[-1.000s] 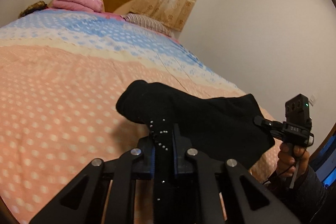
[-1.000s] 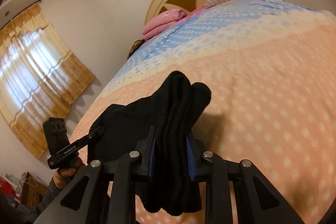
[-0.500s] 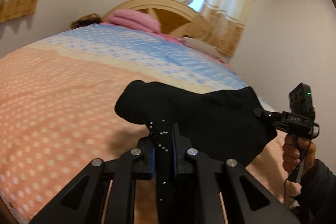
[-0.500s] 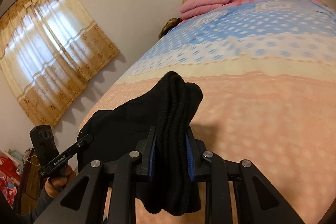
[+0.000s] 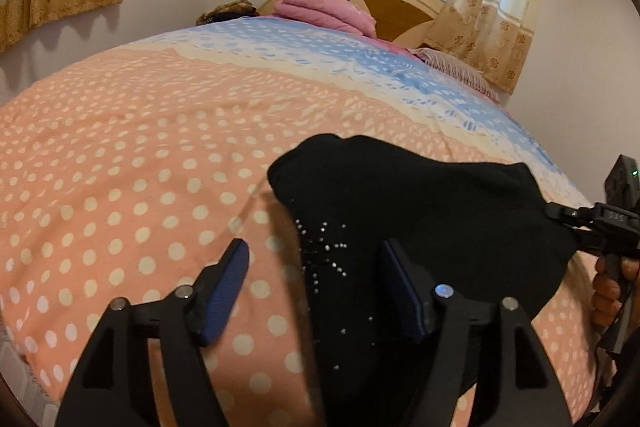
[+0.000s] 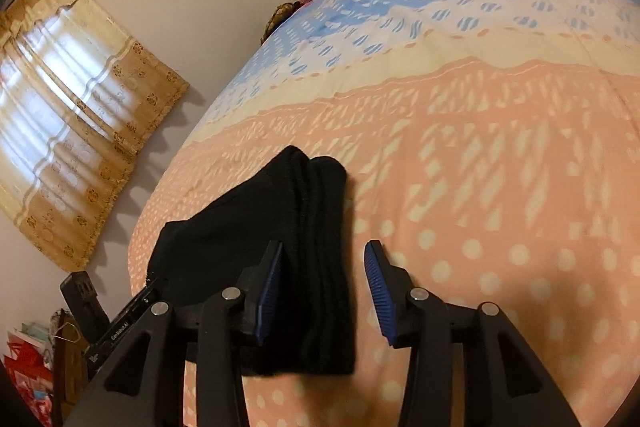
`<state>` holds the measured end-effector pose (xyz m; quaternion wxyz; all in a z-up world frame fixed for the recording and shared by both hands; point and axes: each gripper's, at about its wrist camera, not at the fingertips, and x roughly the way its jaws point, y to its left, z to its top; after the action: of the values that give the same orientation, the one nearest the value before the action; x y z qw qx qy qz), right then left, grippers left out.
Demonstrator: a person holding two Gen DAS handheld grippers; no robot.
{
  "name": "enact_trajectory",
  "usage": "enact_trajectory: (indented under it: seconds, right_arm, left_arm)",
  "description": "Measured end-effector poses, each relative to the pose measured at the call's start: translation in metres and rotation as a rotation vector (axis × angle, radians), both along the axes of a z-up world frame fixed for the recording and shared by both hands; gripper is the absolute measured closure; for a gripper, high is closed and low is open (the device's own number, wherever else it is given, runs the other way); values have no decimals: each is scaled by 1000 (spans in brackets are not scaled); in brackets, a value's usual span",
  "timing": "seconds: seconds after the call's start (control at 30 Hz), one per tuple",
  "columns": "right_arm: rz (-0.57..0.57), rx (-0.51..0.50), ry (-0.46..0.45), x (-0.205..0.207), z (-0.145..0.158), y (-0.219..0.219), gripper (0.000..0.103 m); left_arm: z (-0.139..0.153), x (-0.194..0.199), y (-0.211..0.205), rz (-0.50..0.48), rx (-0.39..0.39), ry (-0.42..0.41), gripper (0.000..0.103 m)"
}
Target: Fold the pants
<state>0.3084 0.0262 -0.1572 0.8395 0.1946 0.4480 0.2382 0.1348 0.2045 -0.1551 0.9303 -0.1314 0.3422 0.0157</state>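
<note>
Black pants (image 5: 416, 211): folded, lying on the near end of the polka-dot bedspread (image 5: 120, 155). Left gripper (image 5: 316, 267): jaws opening, fabric between, unpressed. Right gripper (image 6: 324, 267): jaws opening, ribbed edge released between them.

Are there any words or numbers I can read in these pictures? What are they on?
"GenRobot.AI" (small, partly guessed): on the side of the left gripper, seen from the right wrist camera.
Grey marking on the right gripper, seen from the left wrist camera: too blurred to read.
Black pants, bedspread: no text.
</note>
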Motion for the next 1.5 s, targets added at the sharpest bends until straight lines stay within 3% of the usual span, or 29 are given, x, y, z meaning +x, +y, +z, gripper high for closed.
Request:
enact_trajectory:
  seconds: [0.37,0.53,0.83,1.13,1.2,1.27,1.5]
  right_arm:
    - [-60,-25,-22,-26,1,-25,53]
    - [-95,-43,-29,-40,8,-38,53]
    - [-68,-232,-213,-134,54,-45,48]
    - [-104,-274,-382,-191,114,-56,40]
    - [-97,-276,-418,-200,126,-54,38]
    - [-90,-291,-464,-211,138,-50,38]
    - [-64,-298,-535,-226,152,-41,32]
  left_arm:
    - [8,-35,-8,67,161,11,23]
    - [16,-48,-16,68,173,7,23]
    - [53,-67,-42,59,189,-60,23]
    - [92,-98,-75,33,191,-164,23]
    - [99,-105,-81,39,215,-193,19]
    - [107,-109,-84,50,226,-230,6]
    - [117,-113,-90,53,257,-276,2]
